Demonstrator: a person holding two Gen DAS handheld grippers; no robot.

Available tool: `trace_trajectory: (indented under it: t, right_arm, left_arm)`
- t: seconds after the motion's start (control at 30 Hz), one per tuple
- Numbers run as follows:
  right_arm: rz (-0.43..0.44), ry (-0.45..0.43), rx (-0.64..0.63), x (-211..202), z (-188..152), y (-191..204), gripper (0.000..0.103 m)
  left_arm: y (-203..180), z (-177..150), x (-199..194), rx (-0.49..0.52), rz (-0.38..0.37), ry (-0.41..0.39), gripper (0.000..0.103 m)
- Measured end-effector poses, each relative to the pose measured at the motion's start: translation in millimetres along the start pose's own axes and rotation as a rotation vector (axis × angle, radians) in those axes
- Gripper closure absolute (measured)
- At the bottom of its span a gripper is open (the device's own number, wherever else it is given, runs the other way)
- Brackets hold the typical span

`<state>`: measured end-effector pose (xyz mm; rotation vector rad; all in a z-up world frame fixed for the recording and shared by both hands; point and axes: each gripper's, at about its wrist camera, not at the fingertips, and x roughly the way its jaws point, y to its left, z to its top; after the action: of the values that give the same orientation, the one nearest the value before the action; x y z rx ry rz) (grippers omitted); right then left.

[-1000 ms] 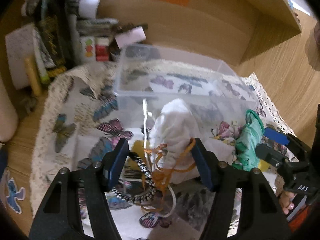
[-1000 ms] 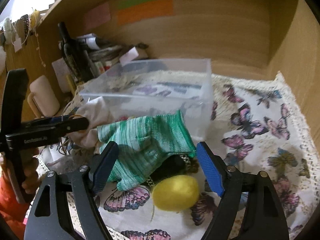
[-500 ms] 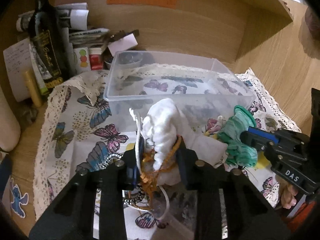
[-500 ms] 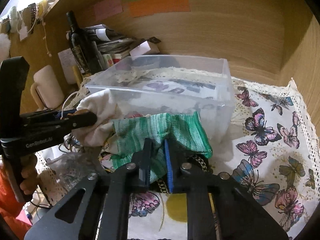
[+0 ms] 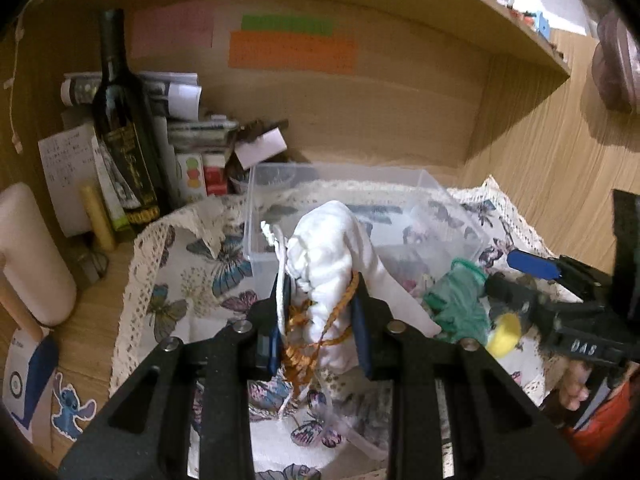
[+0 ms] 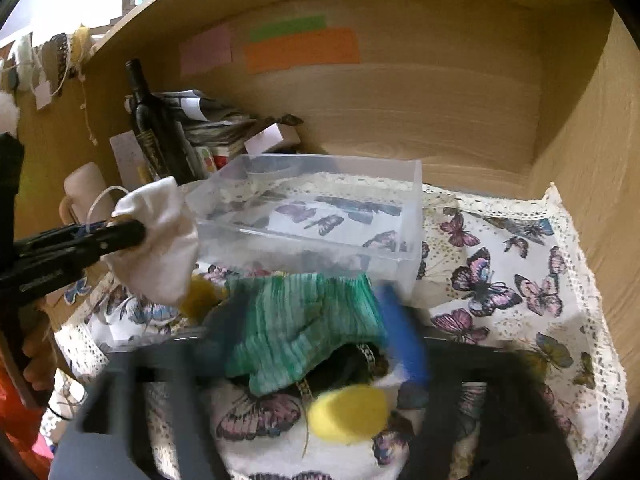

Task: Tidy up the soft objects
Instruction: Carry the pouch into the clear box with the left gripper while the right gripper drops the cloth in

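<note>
My left gripper (image 5: 318, 320) is shut on a white cloth pouch (image 5: 332, 248) with orange cord, lifted above the butterfly cloth just in front of the clear plastic bin (image 5: 256, 208). The pouch also shows in the right wrist view (image 6: 160, 240) at the bin's (image 6: 412, 208) left corner. My right gripper (image 6: 308, 336) is motion-blurred, its fingers spread apart around the green knit piece (image 6: 304, 320), which lies over a dark patterned item. A yellow soft ball (image 6: 348, 414) lies below it. In the left wrist view the green knit (image 5: 456, 308) sits at my right gripper's fingertips (image 5: 496, 280).
A dark wine bottle (image 5: 124, 132), stacked papers and small boxes (image 5: 200, 136) stand behind the bin at the left. A cream roller (image 5: 32, 264) stands far left. Wooden walls close the back and right. The butterfly cloth (image 6: 500, 280) covers the surface.
Both grippers shut on their items half a second ago. My left gripper has since lifted the white pouch toward the bin; my right gripper's fingers have spread apart around the green knit.
</note>
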<state>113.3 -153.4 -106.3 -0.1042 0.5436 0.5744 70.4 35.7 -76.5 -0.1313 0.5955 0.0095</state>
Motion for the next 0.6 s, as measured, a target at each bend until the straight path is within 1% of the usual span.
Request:
trace_trajectory:
  t: [0.1,0.2,0.27,0.3,0.33,0.37,0.43,0.53,0.6]
  right_arm:
    - [0.010,0.011,0.004,11,3,-6,0.022]
    - [0.000,0.075,-0.034,30,4,-2,0.023]
    - [0.003,0.115,-0.054,42,1,-1,0.039]
    - [0.009,0.128,-0.058,46,0,0,0.058]
    - [0.023,0.138,-0.062,49,-3,0,0.067]
    - [0.039,0.148,-0.062,51,-4,0,0.069]
    - [0.071,0.157,-0.054,51,-7,-1,0.080]
    - [0.056,0.125,-0.061,43,-8,0,0.087]
    - [0.060,0.102,-0.058,35,-6,-1,0.089]
  left_arm:
    - [0,5,-5,0.008,0.006,-0.028,0.074]
    - [0,9,-7,0.007,0.004,-0.045,0.074]
    - [1,12,-8,0.003,-0.002,-0.054,0.074]
    - [1,14,-8,0.000,-0.004,-0.058,0.074]
    - [2,16,-8,-0.003,-0.006,-0.064,0.074]
    - [3,17,-9,-0.005,-0.005,-0.068,0.074]
    - [4,22,-10,-0.013,-0.005,-0.080,0.074]
    - [6,27,-13,-0.018,0.002,-0.101,0.074]
    - [8,32,-16,-0.020,0.009,-0.121,0.074]
